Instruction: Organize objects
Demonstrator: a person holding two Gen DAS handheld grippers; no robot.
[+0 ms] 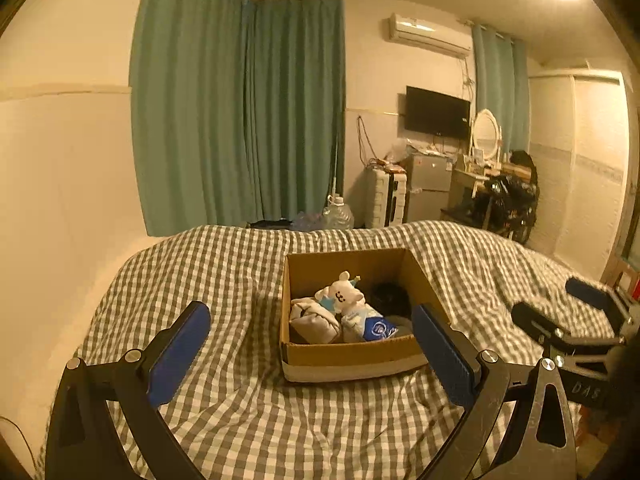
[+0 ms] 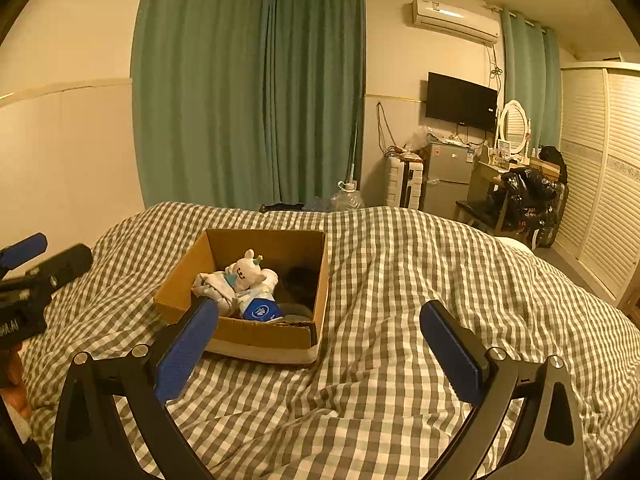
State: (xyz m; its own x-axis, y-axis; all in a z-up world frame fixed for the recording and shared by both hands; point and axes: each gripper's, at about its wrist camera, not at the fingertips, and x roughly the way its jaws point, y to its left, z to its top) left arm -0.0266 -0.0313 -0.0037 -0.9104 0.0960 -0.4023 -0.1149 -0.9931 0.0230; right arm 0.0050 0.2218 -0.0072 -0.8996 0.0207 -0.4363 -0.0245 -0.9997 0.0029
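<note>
An open cardboard box [image 1: 352, 354] [image 2: 256, 330] sits on a checked bed cover. Inside lie a white plush toy [image 1: 342, 292] [image 2: 246, 270], a rolled pale cloth [image 1: 312, 320] [image 2: 212, 288], a white and blue pack [image 1: 370, 322] [image 2: 260, 306] and a dark item [image 1: 390, 296] [image 2: 300, 280]. My left gripper [image 1: 312, 332] is open and empty, held just before the box's near edge. My right gripper [image 2: 320, 328] is open and empty, to the right of the box. Each gripper shows at the edge of the other's view, the right one [image 1: 560, 300] and the left one [image 2: 44, 256].
The checked bed cover [image 1: 248, 400] [image 2: 400, 280] fills the foreground, rumpled. Beyond the bed are green curtains [image 1: 240, 112], a water jug [image 1: 338, 214], a small fridge [image 2: 448, 176], a wall TV [image 2: 460, 100], a dressing table with mirror [image 2: 514, 122] and a louvred wardrobe [image 2: 600, 168].
</note>
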